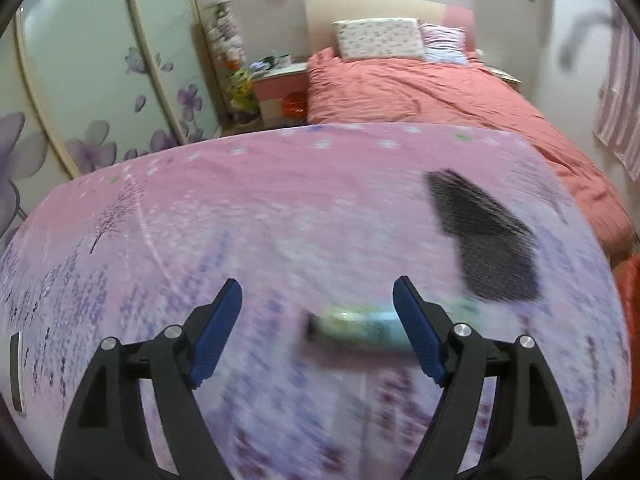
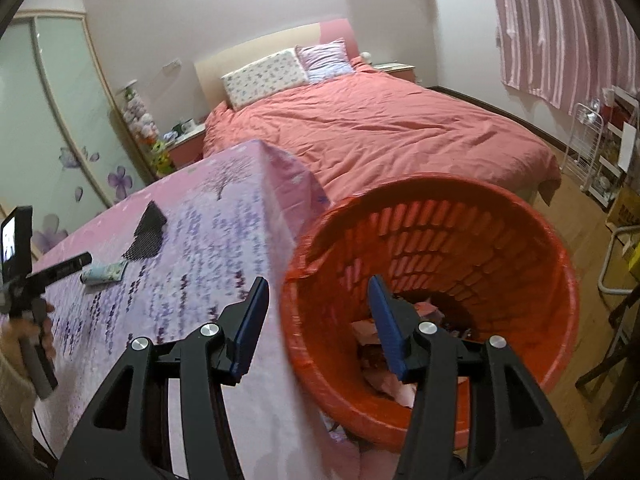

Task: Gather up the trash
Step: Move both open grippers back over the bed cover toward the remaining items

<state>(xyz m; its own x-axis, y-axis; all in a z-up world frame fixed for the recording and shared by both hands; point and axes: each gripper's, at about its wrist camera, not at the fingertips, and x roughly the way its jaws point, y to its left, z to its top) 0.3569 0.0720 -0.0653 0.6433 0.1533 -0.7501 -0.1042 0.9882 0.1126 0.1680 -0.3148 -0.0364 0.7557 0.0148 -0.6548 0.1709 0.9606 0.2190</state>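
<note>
The left claw (image 1: 318, 312) gapes wide and empty just above a crumpled pale green-and-blue wrapper (image 1: 360, 326) on the lavender-print clothed table (image 1: 240, 208); next it must drop and pinch. The right claw (image 2: 318, 312), half open and empty, hangs over the red plastic lattice basket (image 2: 560, 288), which holds pinkish scraps.

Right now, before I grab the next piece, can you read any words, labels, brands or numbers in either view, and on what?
No text can be read in either view.
Light-green wrapper on the table cloth: print too blurred to read.
Yellow box on the floor at the right edge: dark markings, too small and cut off to read.
Small screen on the left gripper's handle: glare only.
Orange basket: no label visible.
</note>
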